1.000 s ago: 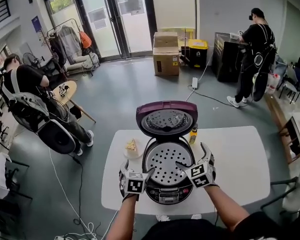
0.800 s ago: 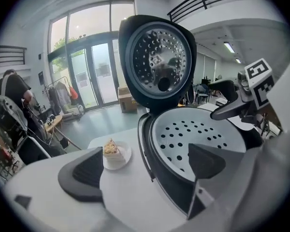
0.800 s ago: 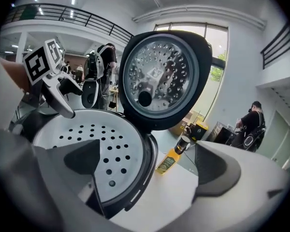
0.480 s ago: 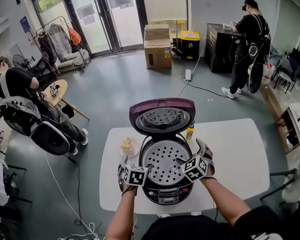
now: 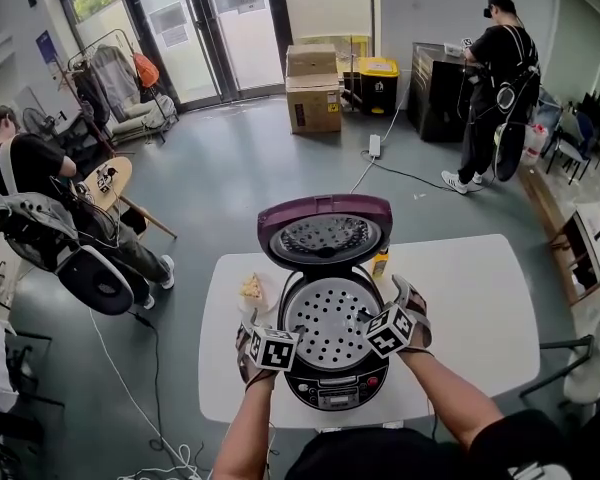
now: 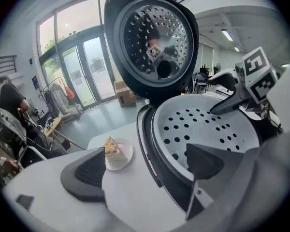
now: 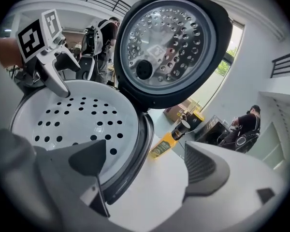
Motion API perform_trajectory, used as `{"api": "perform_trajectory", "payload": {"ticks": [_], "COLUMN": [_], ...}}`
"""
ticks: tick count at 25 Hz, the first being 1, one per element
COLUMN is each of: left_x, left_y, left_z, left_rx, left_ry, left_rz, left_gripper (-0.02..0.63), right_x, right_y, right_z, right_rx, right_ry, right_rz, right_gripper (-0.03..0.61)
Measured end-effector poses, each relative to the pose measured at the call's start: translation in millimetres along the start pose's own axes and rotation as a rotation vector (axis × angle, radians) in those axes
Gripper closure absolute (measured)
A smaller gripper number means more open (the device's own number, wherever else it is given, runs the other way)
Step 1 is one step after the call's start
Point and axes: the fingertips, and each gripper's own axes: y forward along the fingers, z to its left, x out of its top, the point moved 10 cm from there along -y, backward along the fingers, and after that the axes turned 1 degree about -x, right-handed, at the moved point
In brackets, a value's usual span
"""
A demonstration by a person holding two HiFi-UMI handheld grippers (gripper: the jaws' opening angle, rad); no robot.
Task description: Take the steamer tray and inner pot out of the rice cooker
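At the near edge of the white table [image 5: 480,313] the rice cooker [image 5: 336,385] faces me with its control panel toward me. I hold one pair of tongs on either side of it. My left tongs [image 6: 149,164] stand wide apart astride the cooker's left rim, with one jaw over the bare table and the other just inside, above the steamer tray [image 5: 330,320]. The jaws have just been closing a little, with the rim between them, but the pads press on nothing. My right tongs [image 7: 147,163] do the same on the right rim. Their inner jaw hangs over the tray's edge and their outer jaw over the table, and they too have just been narrowing without gripping. The tray, white and full of round holes, sits level in the mouth of the cooker. Behind it the purple lid [image 5: 325,230] stands up on its hinge, showing its perforated metal inner plate. Left of the cooker a small plate [image 5: 267,299] carries a slice of cake [image 5: 252,288]. Just right of the hinge stands a yellow bottle [image 5: 381,264] with a dark cap. Beyond the table the grey floor stretches away. A seated person [image 5: 30,183] is at the far left beside a clothes rack [image 5: 115,68]. Stacked cardboard boxes [image 5: 313,93] and a yellow bin [image 5: 378,76] stand by the glass doors [image 5: 205,28]. Another person [image 5: 495,73] stands at the far right.
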Motion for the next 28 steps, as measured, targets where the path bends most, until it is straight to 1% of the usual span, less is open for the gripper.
{"api": "perform_trajectory", "payload": {"ticks": [1, 4, 6, 7, 8, 10, 14, 16, 17, 21, 24, 25, 28], "left_x": [1, 4, 3, 3, 3, 2, 0, 0, 1, 1, 2, 2, 2], "left_y": [-1, -2, -1, 0, 0, 1, 2, 2, 2, 2, -1, -3, -2], "left_z": [-1, -1, -2, -3, -4, -9, -16, -18, -19, -26, -29, -30, -31], "left_rx": [0.004, 0.011, 0.014, 0.014, 0.013, 0.002, -0.022, -0.025, -0.024, -0.003, 0.016, 0.02, 0.025], "left_ry": [0.004, 0.007, 0.017, 0.025, 0.034, 0.05, 0.069, 0.084, 0.093, 0.126, 0.135, 0.138, 0.148], "left_rz": [0.005, 0.013, 0.013, 0.013, 0.012, 0.01, 0.006, 0.005, 0.004, -0.005, -0.014, -0.019, -0.021], "left_gripper": [0.096, 0.142, 0.179, 0.207, 0.231, 0.256, 0.355, 0.394, 0.406, 0.44, 0.458, 0.491, 0.499], "right_x": [1, 3, 4, 4, 4, 3, 1, 3, 2, 0, 0, 0, -1], "right_y": [0, 0, 2, 2, 3, 3, 3, 3, 3, 3, -1, -3, -4], "right_z": [0, 2, 5, 7, 8, 11, 18, 20, 20, 19, 17, 17, 17], "right_rx": [0.0, 0.016, 0.039, 0.045, 0.044, 0.035, 0.06, 0.062, 0.061, 0.061, 0.063, 0.063, 0.062], "right_ry": [-0.007, -0.015, -0.018, -0.026, -0.038, -0.066, -0.076, -0.087, -0.092, -0.093, -0.079, -0.073, -0.064], "right_rz": [0.002, 0.002, 0.004, 0.003, 0.0, -0.012, -0.021, -0.021, -0.022, -0.026, -0.032, -0.035, -0.043], "right_gripper": [0.072, 0.122, 0.183, 0.226, 0.26, 0.321, 0.414, 0.437, 0.437, 0.442, 0.451, 0.451, 0.457]}}
